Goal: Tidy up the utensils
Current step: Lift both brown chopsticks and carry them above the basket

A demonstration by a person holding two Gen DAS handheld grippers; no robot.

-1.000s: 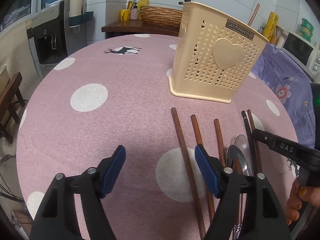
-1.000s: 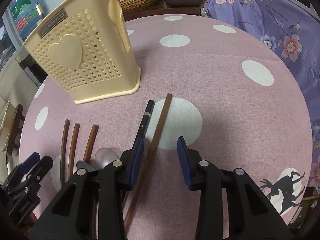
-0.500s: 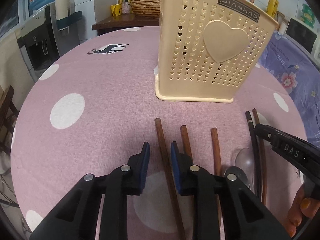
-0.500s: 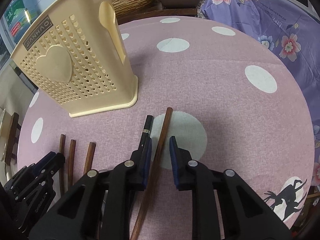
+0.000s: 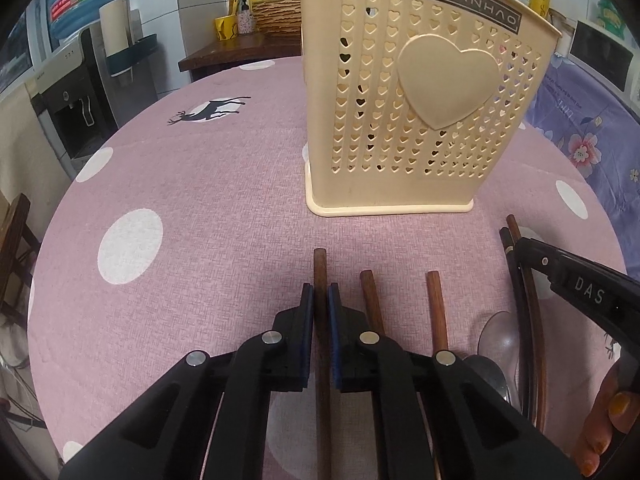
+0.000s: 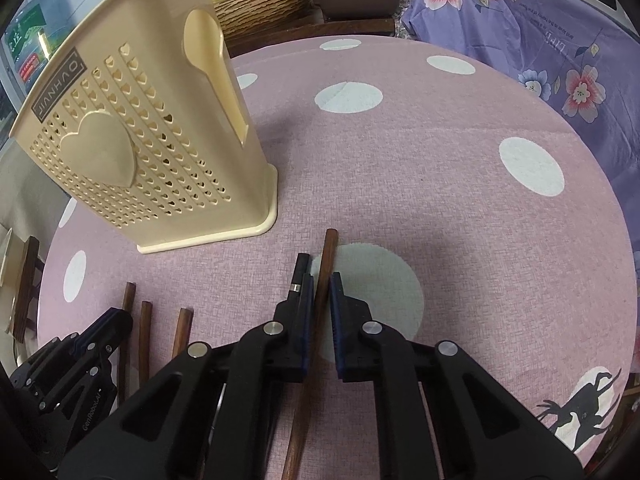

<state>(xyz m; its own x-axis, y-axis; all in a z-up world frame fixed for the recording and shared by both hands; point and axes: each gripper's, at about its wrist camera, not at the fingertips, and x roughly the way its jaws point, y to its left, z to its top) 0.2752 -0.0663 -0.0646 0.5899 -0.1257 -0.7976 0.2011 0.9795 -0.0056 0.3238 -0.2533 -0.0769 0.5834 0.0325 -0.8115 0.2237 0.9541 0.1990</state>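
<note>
Now | left gripper [image 5: 320, 304], centre frame: pinches leftmost brown wooden chopstick [image 5: 320, 268] flat on pink dotted tablecloth [image 5: 200, 208] | right gripper [image 6: 319, 292]: clamps another brown chopstick [image 6: 329, 248] | both probably for lifting into cream perforated plastic holder [image 5: 404, 92], upper centre.

A tall cream plastic utensil basket [image 5: 400, 128] with heart-shaped holes and a raised heart stands upright on the surface ahead of both tools. The left tool [image 5: 320, 300] clamps the leftmost brown wooden chopstick [image 5: 321, 272], with two more wooden chopsticks [image 5: 434, 304] flat just to its right beside metal spoons [image 5: 496, 340]. The right tool [image 6: 320, 286] clamps another brown chopstick [image 6: 327, 252], a black chopstick [image 6: 299, 270] touching its left finger.
</note>
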